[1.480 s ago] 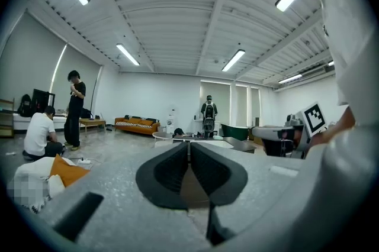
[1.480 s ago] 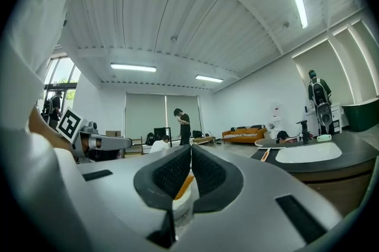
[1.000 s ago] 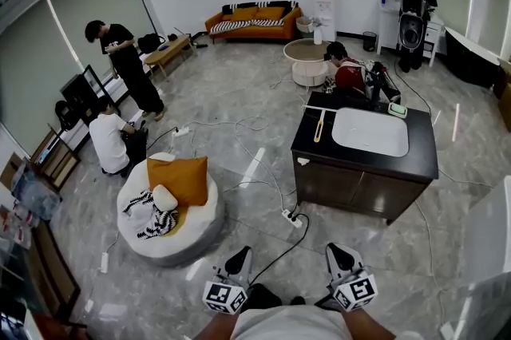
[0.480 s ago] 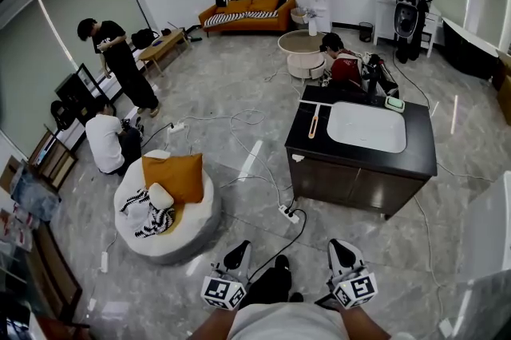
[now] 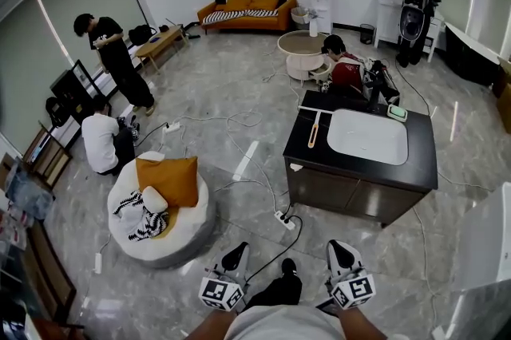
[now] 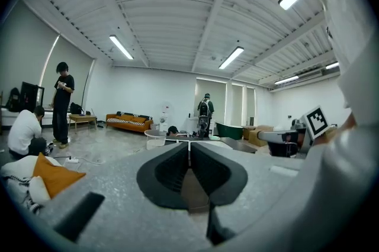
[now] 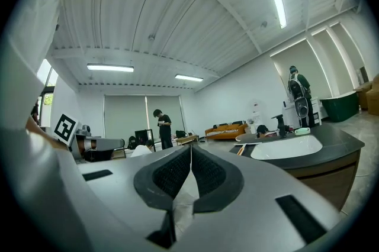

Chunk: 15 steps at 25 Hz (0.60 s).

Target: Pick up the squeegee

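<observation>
Squeegee lies flat on the black counter, on the bare strip left of the white basin. Its handle looks wooden and runs roughly along the basin's left edge. It is well apart from both grippers, with open floor between. Left gripper: jaws pressed together, nothing in them. Right gripper: the same, pads meeting at the tips, empty. Both are held low and level in front of the person. Handling, as a guess: light, stiff along the handle. The blade edge is probably soft rubber, though it is too small here to confirm. A smooth handle on a glossy top may skid if nudged sideways. The best hold looks like mid-handle, jaws across its width and coming from above, since it lies flat with little room beneath. The jaws must open first. Only the head view gives the layout and the gap left to cover. The right gripper view catches the squeegee edge-on, a thin orange sliver beside the basin, which shows how low it sits. The left gripper view shows the counter only as a dark band past the jaws, with no squeegee made out.
</observation>
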Tool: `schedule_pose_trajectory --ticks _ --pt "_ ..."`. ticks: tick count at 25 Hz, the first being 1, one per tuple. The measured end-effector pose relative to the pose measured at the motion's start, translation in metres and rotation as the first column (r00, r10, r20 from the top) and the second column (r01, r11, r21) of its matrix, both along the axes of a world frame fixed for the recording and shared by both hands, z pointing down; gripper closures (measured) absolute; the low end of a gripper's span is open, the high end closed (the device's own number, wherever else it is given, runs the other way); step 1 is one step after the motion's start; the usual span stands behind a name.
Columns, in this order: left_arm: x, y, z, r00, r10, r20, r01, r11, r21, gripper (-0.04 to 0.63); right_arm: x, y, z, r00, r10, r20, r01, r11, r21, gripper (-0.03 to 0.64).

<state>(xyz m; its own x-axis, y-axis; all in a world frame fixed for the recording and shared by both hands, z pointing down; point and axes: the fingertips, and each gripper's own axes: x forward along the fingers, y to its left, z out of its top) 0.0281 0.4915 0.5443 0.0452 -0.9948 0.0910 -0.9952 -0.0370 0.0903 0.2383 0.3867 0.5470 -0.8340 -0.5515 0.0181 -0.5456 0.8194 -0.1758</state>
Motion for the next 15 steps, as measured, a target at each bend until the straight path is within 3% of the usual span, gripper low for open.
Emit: schedule_pose_trajectory --ticks 15 --pt "-0.084 -0.165 0.000 0.998 0.004 -0.061 -0.002 0.999 0.033 0.578 -0.061 -0.155 -0.013 0.997 0.035 -0.074 -0.033 0.999 0.022 0.601"
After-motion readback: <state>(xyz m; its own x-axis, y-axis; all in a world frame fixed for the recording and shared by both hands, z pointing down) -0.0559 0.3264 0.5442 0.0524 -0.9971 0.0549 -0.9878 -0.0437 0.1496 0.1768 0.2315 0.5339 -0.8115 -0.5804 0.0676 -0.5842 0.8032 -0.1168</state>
